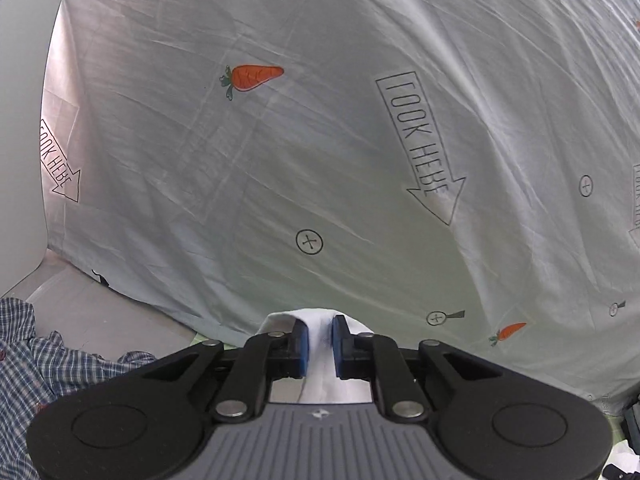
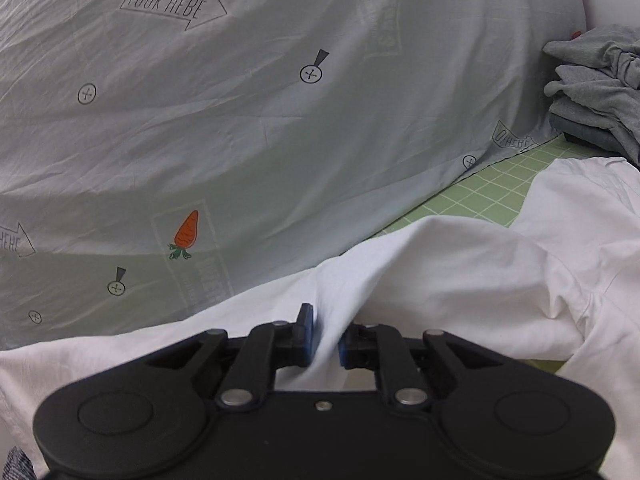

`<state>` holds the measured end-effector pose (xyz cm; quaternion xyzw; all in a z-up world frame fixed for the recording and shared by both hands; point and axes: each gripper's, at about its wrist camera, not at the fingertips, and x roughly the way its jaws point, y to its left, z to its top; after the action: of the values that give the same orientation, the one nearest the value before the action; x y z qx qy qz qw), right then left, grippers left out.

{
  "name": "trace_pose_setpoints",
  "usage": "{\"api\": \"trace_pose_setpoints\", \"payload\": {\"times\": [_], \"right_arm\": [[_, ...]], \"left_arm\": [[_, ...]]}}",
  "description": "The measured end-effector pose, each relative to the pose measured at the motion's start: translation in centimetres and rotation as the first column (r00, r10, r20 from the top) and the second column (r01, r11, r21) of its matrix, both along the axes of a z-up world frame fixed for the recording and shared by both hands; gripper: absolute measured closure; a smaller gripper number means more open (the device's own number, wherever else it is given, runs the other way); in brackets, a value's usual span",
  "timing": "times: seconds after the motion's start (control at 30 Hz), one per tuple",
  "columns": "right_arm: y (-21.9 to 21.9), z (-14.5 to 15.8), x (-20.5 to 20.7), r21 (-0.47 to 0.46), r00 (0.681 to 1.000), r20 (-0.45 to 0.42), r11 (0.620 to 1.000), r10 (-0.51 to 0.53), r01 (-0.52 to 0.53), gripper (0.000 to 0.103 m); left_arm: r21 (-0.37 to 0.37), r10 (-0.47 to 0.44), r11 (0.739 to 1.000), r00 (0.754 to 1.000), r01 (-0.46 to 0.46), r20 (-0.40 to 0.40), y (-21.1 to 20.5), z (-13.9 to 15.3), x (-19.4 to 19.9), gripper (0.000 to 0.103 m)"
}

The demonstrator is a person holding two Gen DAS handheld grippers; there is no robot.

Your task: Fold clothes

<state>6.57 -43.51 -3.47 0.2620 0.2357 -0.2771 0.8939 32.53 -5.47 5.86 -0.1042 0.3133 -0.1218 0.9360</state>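
Both tools pinch the white shirt (image 2: 460, 264): left tool (image 1: 320, 338), right tool (image 2: 326, 340). Keep the edge taut, carrying it toward twelve o'clock.

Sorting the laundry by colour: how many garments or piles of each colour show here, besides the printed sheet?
White garment, pinched in both grippers: 1
Blue plaid shirt: 1
Grey clothes pile: 1
Total: 3

Both wrist views angled down, close over white garment (image 2: 440, 264), sharing printed sheet (image 1: 320, 140) backdrop
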Motion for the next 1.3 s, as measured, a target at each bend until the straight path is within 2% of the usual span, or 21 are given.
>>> {"api": "trace_pose_setpoints", "payload": {"times": [0.03,0.07,0.1,0.13,0.17,0.2,0.23,0.3,0.4,0.47,0.57,0.83,0.97,1.13,1.17,1.23,1.27,1.3], "right_arm": [[0.4,-0.7,1.1,0.009,0.997,-0.067,0.999,0.034,-0.033,0.041],[1.0,-1.3,1.8,0.012,0.991,-0.118,0.998,0.063,-0.062,0.037],[1.8,-1.8,2.1,0.004,0.985,-0.146,0.995,0.097,-0.098,0.039],[2.7,-2.3,2.2,-0.004,0.977,-0.165,0.991,0.131,-0.133,0.036],[3.6,-2.8,2.3,-0.010,0.969,-0.186,0.986,0.162,-0.167,0.032],[4.3,-3.3,2.3,-0.012,0.961,-0.211,0.983,0.178,-0.185,0.025],[4.8,-3.8,2.1,-0.004,0.956,-0.225,0.981,0.190,-0.196,0.023],[5.2,-4.6,1.7,0.042,0.948,-0.239,0.978,0.210,-0.206,0.023],[5.0,-5.5,0.7,0.119,0.950,-0.238,0.977,0.203,-0.179,0.023],[4.8,-5.6,0.1,0.132,0.953,-0.236,0.978,0.191,-0.163,0.023],[4.7,-5.4,-0.8,0.121,0.954,-0.242,0.981,0.175,-0.150,0.023],[3.4,-5.1,-2.9,0.106,0.964,-0.247,0.992,0.097,-0.072,0.022],[3.0,-5.4,-3.9,0.119,0.965,-0.253,0.992,0.071,-0.042,0.022],[3.3,-5.5,-4.3,0.113,0.964,-0.254,0.992,0.085,-0.057,0.022],[3.3,-5.6,-4.4,0.114,0.963,-0.254,0.992,0.088,-0.060,0.022],[3.3,-5.6,-4.4,0.119,0.963,-0.253,0.991,0.091,-0.063,0.022],[3.2,-5.7,-4.5,0.122,0.964,-0.251,0.991,0.090,-0.061,0.022],[3.2,-5.7,-4.5,0.123,0.964,-0.249,0.991,0.089,-0.060,0.022]], "left_arm": [[0.003,0.003,1.000,1.000,-0.003,-0.030,0.0,-0.7,0.3,0.080],[0.000,0.004,1.000,0.998,-0.004,-0.058,0.1,-1.4,0.3,0.078],[-0.003,0.005,1.000,0.996,-0.005,-0.087,0.2,-2.1,0.2,0.070],[0.003,0.001,1.000,0.993,-0.001,-0.117,0.4,-3.0,-0.5,0.064],[0.012,-0.003,1.000,0.989,0.005,-0.148,0.6,-3.9,-1.3,0.052],[0.031,-0.001,0.999,0.983,0.007,-0.183,0.7,-4.9,-2.3,0.047],[0.054,0.007,0.999,0.975,0.005,-0.222,0.8,-6.0,-3.3,0.045],[0.100,0.029,0.995,0.953,0.002,-0.301,1.1,-8.3,-5.3,0.041],[0.139,0.052,0.990,0.927,0.000,-0.371,1.8,-11.0,-8.6,0.039],[0.162,0.049,0.987,0.929,0.011,-0.366,1.6,-11.6,-9.6,0.035],[0.197,0.037,0.980,0.934,0.036,-0.356,1.0,-11.8,-10.3,0.035],[0.184,0.000,0.980,0.930,0.073,-0.367,-0.6,-11.0,-10.6,0.038],[0.252,0.010,0.964,0.931,0.089,-0.366,-1.5,-11.3,-11.5,0.036],[0.307,0.025,0.947,0.932,0.094,-0.361,-1.4,-11.6,-12.3,0.035],[0.324,0.025,0.941,0.935,0.098,-0.353,-1.5,-11.7,-12.5,0.038],[0.366,0.029,0.925,0.943,0.100,-0.331,-1.8,-12.0,-12.8,0.059],[0.389,0.038,0.916,0.947,0.094,-0.320,-1.9,-12.3,-12.9,0.084],[0.412,0.048,0.907,0.950,0.088,-0.308,-2.0,-12.6,-13.0,0.094]]}}
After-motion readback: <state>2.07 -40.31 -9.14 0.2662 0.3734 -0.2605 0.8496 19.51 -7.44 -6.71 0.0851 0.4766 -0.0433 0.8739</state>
